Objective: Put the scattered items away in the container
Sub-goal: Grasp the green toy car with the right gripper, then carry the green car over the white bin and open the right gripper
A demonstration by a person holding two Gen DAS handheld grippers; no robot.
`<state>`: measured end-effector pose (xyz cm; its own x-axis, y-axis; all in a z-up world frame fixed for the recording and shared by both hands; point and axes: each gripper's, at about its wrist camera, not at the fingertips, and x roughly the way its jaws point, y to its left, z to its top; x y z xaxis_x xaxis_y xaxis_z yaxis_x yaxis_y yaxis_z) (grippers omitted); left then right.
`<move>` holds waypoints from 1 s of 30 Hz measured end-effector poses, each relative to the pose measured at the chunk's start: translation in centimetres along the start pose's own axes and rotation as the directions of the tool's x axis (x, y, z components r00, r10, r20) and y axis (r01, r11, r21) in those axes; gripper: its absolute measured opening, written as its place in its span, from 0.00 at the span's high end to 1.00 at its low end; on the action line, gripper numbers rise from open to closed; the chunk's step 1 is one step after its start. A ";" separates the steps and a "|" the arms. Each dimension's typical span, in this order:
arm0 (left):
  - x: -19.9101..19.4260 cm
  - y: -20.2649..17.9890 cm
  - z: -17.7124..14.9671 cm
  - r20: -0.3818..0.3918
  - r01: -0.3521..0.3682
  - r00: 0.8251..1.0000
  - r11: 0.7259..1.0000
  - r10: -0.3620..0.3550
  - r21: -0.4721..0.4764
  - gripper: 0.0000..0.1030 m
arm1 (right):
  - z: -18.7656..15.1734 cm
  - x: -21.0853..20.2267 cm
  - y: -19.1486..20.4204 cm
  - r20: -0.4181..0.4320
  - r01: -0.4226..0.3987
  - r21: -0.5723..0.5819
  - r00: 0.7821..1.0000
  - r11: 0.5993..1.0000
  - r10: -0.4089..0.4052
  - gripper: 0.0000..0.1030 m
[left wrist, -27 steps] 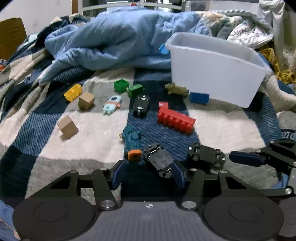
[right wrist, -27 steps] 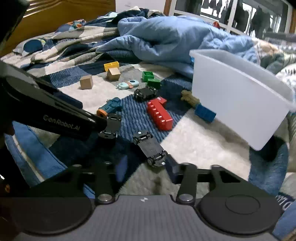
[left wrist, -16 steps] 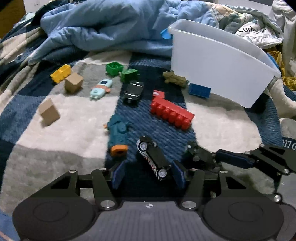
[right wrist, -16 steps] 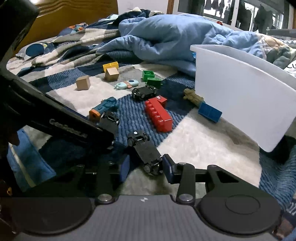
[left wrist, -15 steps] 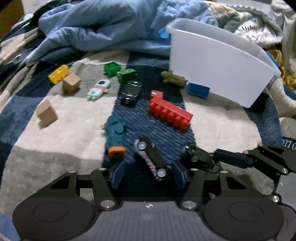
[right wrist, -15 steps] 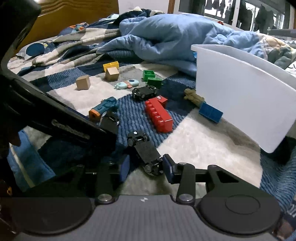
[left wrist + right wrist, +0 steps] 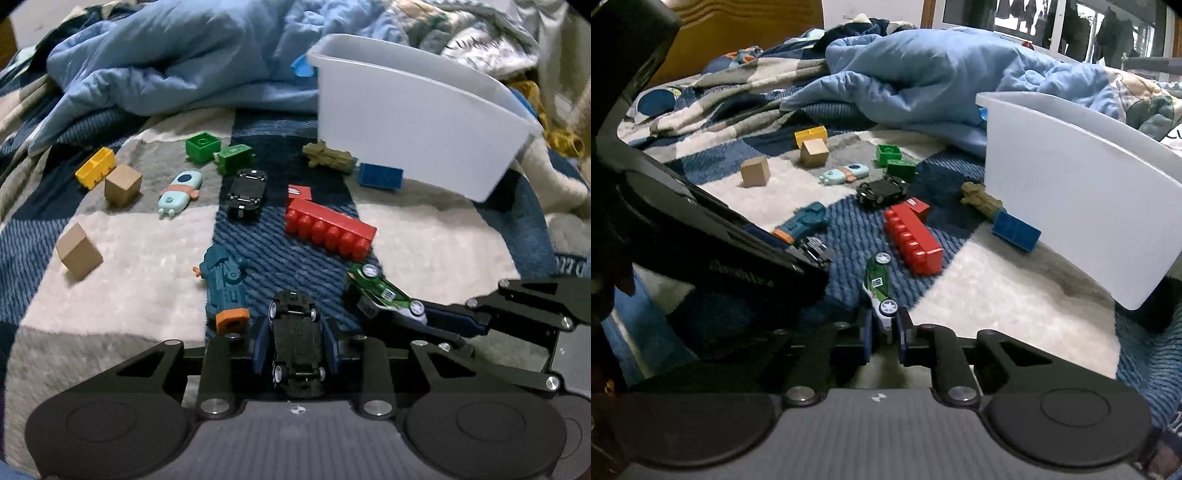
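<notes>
One white bin [image 7: 413, 122], interior hidden, toys scattered beside it.

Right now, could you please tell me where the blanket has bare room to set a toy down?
The widest free patch is the pale square between the red brick and the white bin. Another lies between the lone wooden cube and the teal toy. It is crowded around the upside-down black car, the green blocks and both claws.
</notes>
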<state>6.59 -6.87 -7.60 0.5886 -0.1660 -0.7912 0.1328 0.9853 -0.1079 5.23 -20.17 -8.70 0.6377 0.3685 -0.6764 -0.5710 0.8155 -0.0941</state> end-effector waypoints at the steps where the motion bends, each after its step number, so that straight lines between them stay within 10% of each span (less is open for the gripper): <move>1: -0.2 0.0 0.0 -0.001 0.002 1.000 1.000 -0.002 0.010 0.66 | 0.1 -0.1 0.3 -0.002 0.006 -0.001 1.000 1.000 -0.006 0.85; 30: -4.6 -1.0 2.9 0.140 0.001 0.990 0.994 -0.017 0.111 0.67 | 1.9 -2.2 -0.4 0.008 0.184 0.078 0.983 0.980 -0.186 0.85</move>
<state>6.05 -7.20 -2.12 0.6920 -0.1869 -0.6973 0.2215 0.9743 -0.0413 5.05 -20.43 -5.83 0.7365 0.2141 -0.6417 -0.4016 0.9017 -0.1600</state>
